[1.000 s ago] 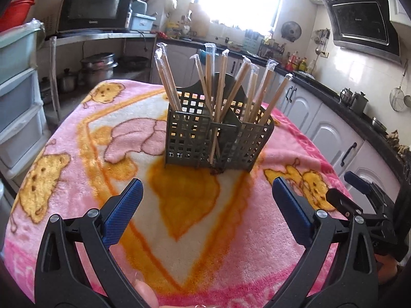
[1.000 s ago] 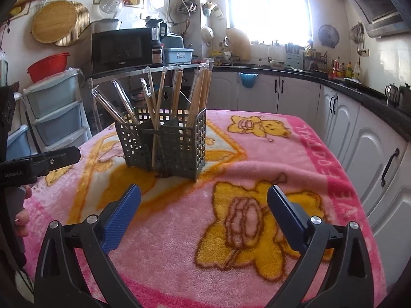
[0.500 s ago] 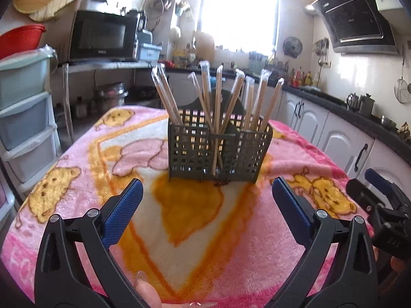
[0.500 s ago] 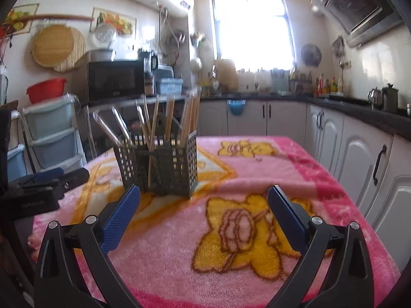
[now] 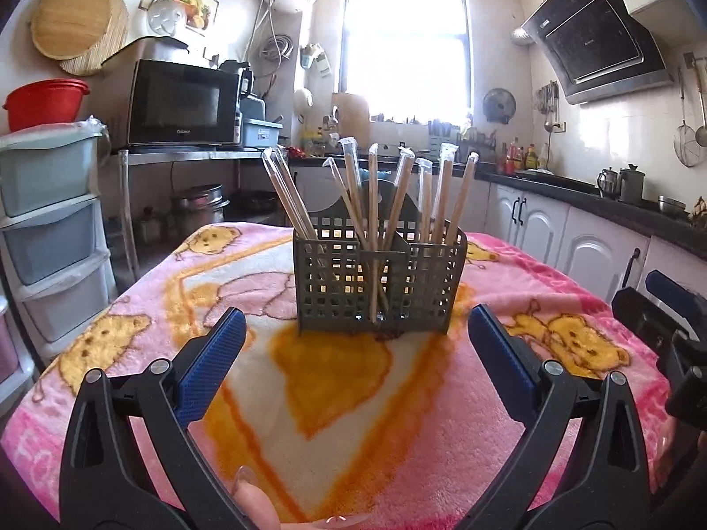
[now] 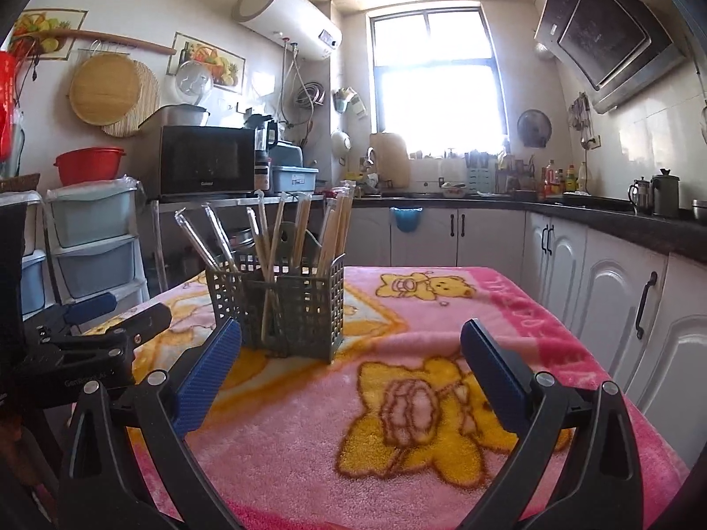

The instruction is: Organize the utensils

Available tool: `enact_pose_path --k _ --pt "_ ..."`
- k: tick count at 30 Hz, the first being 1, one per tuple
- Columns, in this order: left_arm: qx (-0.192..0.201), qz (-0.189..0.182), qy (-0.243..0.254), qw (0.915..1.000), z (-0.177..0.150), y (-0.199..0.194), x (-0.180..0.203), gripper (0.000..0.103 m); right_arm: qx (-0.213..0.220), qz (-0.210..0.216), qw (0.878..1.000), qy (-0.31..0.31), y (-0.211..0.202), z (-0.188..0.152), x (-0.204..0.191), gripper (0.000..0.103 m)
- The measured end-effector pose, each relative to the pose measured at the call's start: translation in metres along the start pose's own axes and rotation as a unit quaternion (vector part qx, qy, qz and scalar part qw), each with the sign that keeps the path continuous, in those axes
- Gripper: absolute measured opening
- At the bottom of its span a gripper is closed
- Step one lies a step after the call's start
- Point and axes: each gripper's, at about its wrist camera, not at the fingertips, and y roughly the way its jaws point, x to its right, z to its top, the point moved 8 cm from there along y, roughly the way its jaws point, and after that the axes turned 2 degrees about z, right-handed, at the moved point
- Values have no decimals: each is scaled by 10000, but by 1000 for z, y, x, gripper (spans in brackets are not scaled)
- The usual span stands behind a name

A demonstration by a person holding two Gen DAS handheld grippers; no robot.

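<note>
We tip both grippers back from the table in a sunlit kitchen: over the past second the two views have risen from the pink cartoon-bear blanket (image 5: 442,433) toward the window and walls. The left gripper (image 5: 351,364) and right gripper (image 6: 351,364) hang with jaws spread wide, holding nothing. The grey mesh utensil caddy (image 5: 380,282) stands upright at the blanket's centre, beyond both grippers, its wrapped chopsticks (image 5: 373,203) fanned across the compartments. No loose utensil shows on the blanket, so we judge the sorting finished or nearly so.
</note>
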Motion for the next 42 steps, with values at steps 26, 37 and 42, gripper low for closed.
enact_pose_path --k 26,37,42 --pt "-16 -59 -119 9999 -2 -1 -5 93 -114 -4 9999 28 3 -6 1 97" --pt "-14 -66 -128 9999 -1 0 -5 93 -138 11 9999 -30 4 -9 1 97" --pt "-16 -48 -165 9999 -2 -1 -7 93 -141 -15 9999 -14 4 -9 1 97"
